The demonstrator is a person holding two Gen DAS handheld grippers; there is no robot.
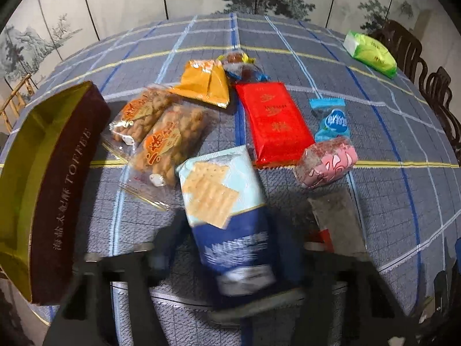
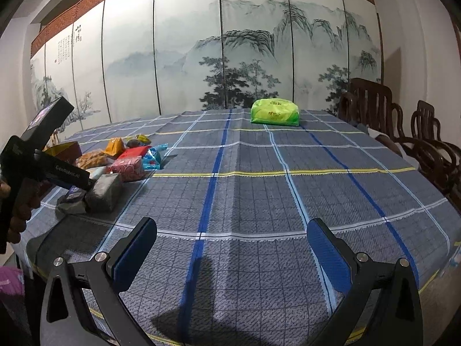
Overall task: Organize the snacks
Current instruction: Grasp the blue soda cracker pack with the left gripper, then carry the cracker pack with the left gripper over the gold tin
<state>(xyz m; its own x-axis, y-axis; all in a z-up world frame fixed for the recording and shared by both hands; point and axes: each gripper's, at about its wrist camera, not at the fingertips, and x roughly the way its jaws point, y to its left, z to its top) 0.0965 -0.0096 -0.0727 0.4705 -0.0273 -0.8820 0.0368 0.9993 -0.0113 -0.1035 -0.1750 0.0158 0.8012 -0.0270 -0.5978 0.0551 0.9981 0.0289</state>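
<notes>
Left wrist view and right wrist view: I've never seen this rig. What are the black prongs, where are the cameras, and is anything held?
There is no robot. A person holds a two-finger gripper in each hand, and a camera on each looks along its fingers. The left wrist view shows the left gripper over snacks on a checked tablecloth, beside an open toffee box. A cracker pack lies between its fingers, but blur hides whether they squeeze it. The right wrist view shows the right gripper open and empty, with a green pack far behind.
</notes>
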